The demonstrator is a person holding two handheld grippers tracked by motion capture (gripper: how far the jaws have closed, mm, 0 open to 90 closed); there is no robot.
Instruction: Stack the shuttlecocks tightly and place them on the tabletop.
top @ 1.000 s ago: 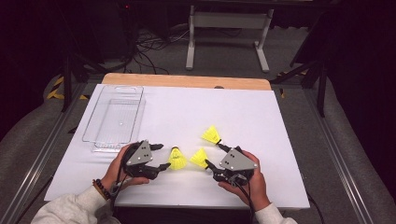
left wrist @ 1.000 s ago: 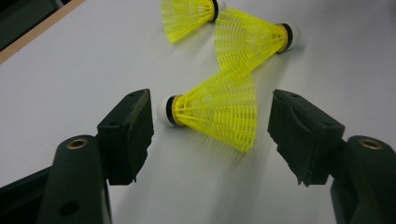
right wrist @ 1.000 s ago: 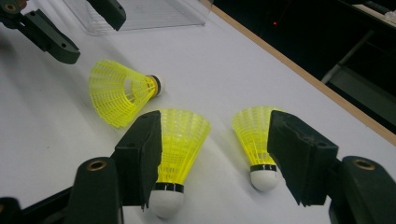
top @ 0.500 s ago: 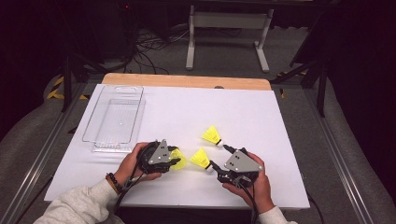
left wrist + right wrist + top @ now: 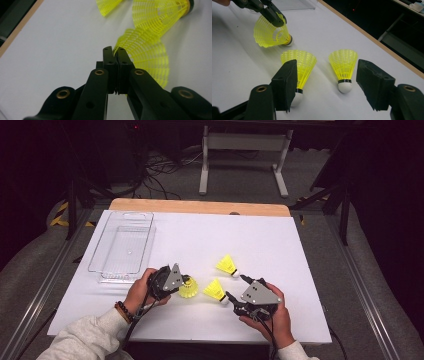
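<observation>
Pinching the skirt rim of one yellow shuttlecock (image 5: 188, 289) near the table (image 5: 300, 250) front, our left gripper (image 5: 114, 53) has just closed; our right gripper (image 5: 234, 288) stands spread beside two more shuttlecocks (image 5: 215, 290).

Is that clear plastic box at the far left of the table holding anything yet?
Empty. Through the clear box you see just its own bare bottom; all three yellow shuttlecocks are out on the white table.
</observation>
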